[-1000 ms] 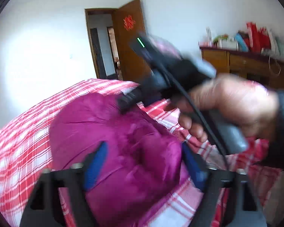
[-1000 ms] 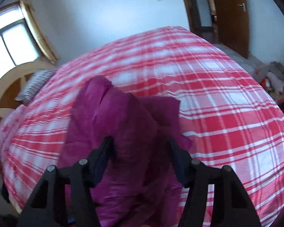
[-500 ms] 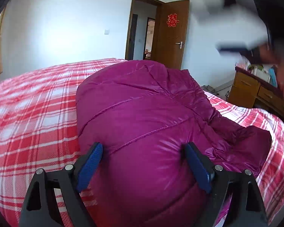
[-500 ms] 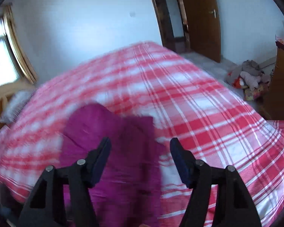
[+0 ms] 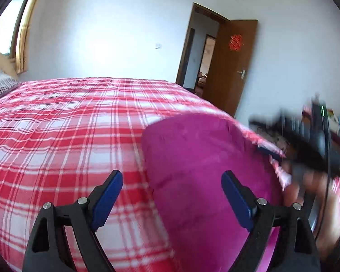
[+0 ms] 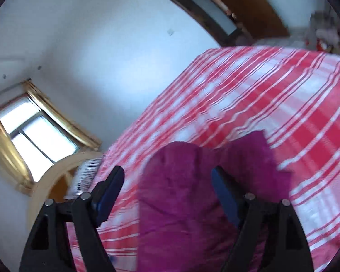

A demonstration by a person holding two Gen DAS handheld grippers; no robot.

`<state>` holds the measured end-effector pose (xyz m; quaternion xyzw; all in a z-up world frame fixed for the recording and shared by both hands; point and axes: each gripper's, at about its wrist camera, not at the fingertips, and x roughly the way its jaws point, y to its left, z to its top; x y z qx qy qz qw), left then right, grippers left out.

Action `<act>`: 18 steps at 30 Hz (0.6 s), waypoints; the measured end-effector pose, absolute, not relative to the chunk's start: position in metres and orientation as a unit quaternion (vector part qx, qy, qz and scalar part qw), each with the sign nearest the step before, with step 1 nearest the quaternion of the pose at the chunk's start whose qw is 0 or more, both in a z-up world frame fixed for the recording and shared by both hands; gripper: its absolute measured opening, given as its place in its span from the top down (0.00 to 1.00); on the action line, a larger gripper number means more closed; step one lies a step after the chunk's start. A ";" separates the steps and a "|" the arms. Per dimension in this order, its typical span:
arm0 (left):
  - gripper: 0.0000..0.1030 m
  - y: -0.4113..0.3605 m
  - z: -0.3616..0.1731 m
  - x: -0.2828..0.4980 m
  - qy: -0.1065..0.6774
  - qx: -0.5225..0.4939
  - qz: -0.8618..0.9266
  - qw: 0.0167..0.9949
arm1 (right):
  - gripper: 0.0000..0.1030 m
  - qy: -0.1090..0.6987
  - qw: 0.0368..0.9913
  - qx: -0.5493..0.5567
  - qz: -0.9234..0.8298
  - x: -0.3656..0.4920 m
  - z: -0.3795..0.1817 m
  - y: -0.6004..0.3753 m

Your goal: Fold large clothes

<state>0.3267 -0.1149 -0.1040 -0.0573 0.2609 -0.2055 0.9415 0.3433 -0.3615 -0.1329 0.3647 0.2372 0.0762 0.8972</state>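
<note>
Red-checked bed [image 5: 68,124] carries the magenta padded coat [image 5: 204,170], bunched in a thick mound, folding seemingly unfinished. Left tool [image 5: 172,195] gapes empty; right tool [image 6: 167,188] is opening, coat between its jaws.

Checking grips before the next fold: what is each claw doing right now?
Left claw: open, holding nothing, over the magenta jacket.
Right claw: opening, jacket fabric between its jaws, not clamped.

We count one puffy magenta quilted jacket [image 5: 206,170], one bed with a red-and-white plaid sheet [image 5: 68,136], two black two-finger grippers with blue pads [image 5: 172,195] [image 6: 167,188], one brown wooden door [image 5: 235,68], one gold-curtained window [image 6: 36,133].
</note>
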 end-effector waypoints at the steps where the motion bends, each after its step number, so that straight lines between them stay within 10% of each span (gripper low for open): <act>1: 0.14 -0.125 -0.096 0.337 0.263 -0.064 -0.206 0.940 | 0.20 0.239 0.902 0.353 0.061 0.340 -0.136 -0.365; 18: 0.09 -0.209 -0.141 0.436 0.380 0.027 -0.086 0.921 | 0.26 0.273 0.913 0.301 -0.024 0.341 -0.181 -0.379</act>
